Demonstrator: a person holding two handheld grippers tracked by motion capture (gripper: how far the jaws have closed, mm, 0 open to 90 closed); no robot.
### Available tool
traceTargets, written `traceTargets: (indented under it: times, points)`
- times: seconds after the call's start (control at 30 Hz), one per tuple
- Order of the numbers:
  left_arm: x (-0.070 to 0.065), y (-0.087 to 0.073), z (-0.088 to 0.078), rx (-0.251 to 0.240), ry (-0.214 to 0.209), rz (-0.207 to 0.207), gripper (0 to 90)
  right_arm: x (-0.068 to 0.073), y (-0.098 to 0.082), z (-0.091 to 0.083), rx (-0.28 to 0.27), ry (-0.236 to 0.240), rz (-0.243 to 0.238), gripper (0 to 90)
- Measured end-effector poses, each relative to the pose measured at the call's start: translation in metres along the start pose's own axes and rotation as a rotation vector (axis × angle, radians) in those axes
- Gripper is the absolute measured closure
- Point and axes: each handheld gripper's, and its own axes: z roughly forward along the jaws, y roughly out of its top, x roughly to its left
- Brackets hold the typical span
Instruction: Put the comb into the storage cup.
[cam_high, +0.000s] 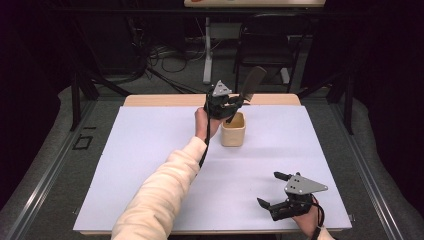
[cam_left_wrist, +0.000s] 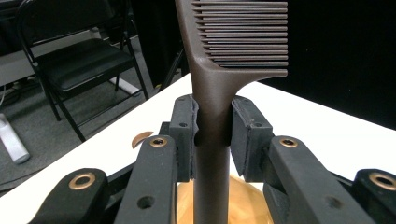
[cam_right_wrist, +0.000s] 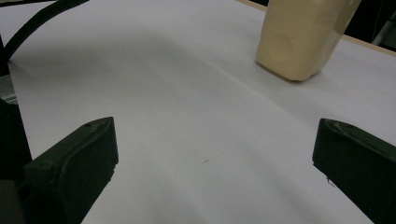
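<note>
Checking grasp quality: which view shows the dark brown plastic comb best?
Left gripper view: the dark brown plastic comb stands close up, teeth sharp, handle pinched between the left gripper pads. High view shows it small and blurred above the beige cup.

Dark brown comb (cam_left_wrist: 224, 70), pale beige cup (cam_high: 233, 131), plain white table sheet (cam_high: 150, 165), black grippers' pads (cam_left_wrist: 184, 126).
</note>
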Motion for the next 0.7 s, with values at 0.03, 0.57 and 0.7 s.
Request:
traceTargets:
  times: [0.03,0.57,0.7]
  points:
    - [0.0002,-0.0001,0.0001,0.003,0.001,0.003,72.2,0.0000,0.0000,0.0000,-0.001,0.000,0.000,0.0]
    - [0.0011,-0.0018,0.0020,0.021,-0.004,-0.001,72.1,-0.0001,0.0000,0.0001,0.001,0.001,-0.001,0.0]
    - [0.0007,-0.0031,0.0032,0.028,-0.007,-0.005,72.1,0.0000,-0.0001,0.0002,0.002,0.001,0.001,0.0]
